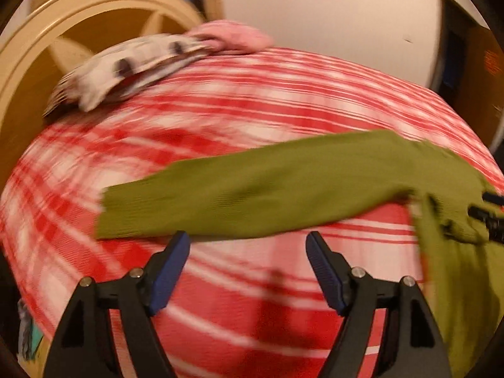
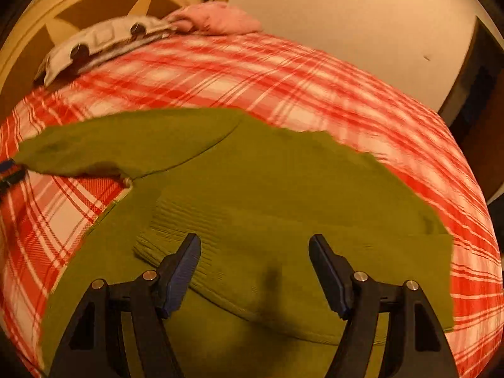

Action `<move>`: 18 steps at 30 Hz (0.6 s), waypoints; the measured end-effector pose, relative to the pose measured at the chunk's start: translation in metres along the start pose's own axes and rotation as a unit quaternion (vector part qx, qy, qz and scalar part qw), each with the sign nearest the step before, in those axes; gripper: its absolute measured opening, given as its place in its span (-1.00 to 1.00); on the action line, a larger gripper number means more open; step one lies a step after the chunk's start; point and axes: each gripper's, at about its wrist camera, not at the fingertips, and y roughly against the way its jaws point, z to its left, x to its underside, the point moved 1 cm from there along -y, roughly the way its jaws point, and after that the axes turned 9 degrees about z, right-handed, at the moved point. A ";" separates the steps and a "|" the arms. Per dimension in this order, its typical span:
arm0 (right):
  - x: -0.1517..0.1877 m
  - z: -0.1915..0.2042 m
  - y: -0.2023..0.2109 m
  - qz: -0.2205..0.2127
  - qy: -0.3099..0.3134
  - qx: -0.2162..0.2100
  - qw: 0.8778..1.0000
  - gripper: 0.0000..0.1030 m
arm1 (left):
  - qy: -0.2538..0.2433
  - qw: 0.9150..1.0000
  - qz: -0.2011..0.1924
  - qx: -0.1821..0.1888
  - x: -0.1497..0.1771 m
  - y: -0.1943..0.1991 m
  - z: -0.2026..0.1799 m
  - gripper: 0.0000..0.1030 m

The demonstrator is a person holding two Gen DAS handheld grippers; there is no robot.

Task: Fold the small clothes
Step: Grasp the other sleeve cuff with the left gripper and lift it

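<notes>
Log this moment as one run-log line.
step: fold green top | left gripper: open, empty, near sleeve | right gripper: open, empty, over top | other clothes: far edge of plaid cloth

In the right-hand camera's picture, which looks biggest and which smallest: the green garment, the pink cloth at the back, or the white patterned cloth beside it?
1. Green garment: by far the largest, though it is also nearest the camera.
2. White patterned cloth and pink cloth: both small and far back, too alike to rank.

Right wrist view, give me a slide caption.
Open right gripper above a green sweater spread on the red plaid cloth.
</notes>
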 end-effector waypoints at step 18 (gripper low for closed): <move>0.057 0.054 0.042 -0.028 0.059 -0.012 0.998 0.39 | 0.189 0.982 0.012 -0.019 -0.013 -0.052 0.132 0.53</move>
